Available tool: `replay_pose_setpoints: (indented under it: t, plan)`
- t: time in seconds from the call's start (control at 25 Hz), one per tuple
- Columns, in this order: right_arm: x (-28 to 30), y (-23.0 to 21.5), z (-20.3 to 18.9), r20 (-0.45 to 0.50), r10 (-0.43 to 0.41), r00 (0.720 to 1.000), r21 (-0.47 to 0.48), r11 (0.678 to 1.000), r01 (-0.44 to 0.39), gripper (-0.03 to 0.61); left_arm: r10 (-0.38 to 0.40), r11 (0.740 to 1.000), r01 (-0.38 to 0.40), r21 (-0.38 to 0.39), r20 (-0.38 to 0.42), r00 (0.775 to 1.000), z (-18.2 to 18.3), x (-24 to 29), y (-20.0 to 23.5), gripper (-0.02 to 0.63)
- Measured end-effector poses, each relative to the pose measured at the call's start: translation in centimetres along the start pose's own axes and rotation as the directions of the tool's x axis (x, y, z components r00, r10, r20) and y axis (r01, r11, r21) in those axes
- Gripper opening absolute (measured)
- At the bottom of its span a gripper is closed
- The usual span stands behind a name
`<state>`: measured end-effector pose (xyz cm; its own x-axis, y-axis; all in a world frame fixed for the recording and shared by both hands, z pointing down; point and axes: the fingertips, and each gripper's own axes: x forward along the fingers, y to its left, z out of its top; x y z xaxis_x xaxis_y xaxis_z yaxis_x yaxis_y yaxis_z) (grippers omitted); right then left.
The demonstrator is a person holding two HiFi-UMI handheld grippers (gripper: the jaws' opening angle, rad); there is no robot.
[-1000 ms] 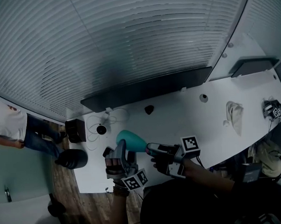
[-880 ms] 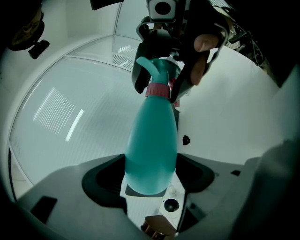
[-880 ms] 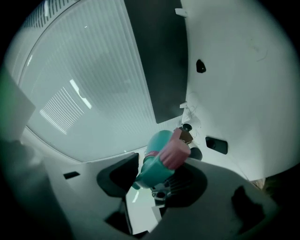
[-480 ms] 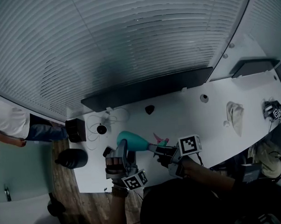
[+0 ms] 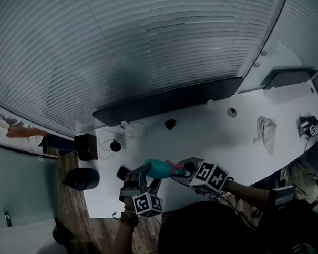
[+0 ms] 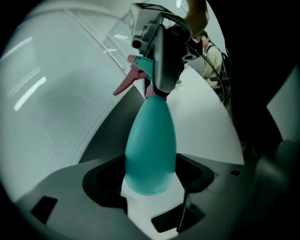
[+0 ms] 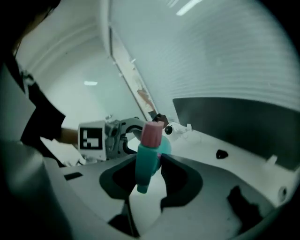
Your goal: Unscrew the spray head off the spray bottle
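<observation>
Left gripper [image 5: 144, 178]: jaws set wide and clamped on the base of the teal spray bottle [image 5: 156, 168], one pad on each side of the body. The bottle lies roughly level above the near edge of the white table [image 5: 212, 134], with its neck pointing at the right gripper [image 5: 185, 170].

Right gripper: jaws drawn to a narrow setting and closed on the spray head [image 7: 146, 157]. The pink nozzle cap [image 7: 151, 133] stands just beyond the jaw tips.

Obstruction: in the left gripper view the right gripper's body covers most of the spray head. Only the pink trigger [image 6: 125, 83] and a teal edge show.

Beyond both grippers on the table:
- a small round device with a looped cable [image 5: 115, 147]
- a small black dome [image 5: 170, 124]

Well off to the right gripper's side lies a crumpled cloth [image 5: 265, 131]. A long dark panel [image 5: 166, 101] runs along the table's far edge.
</observation>
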<state>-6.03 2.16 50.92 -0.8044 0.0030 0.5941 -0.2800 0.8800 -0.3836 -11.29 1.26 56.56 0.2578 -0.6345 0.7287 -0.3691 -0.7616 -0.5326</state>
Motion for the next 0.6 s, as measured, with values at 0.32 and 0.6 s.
replay_pose_setpoints:
  t: [0.32, 0.6]
  plan:
    - [-0.2, 3.5, -4.0, -0.281, -0.106, 0.954, -0.700, 0.703, -0.128, 0.129, -0.474, 0.871, 0.481, -0.101, 0.091, 0.876, 0.7, -0.4, -7.2, 0.337]
    - [-0.3, 7.5, -8.7, -0.349, -0.181, 0.920, -0.937, 0.099, -0.336, 0.127, -0.805, 0.590, 0.807, 0.039, 0.115, 0.583, 0.4, -2.4, -13.1, 0.337]
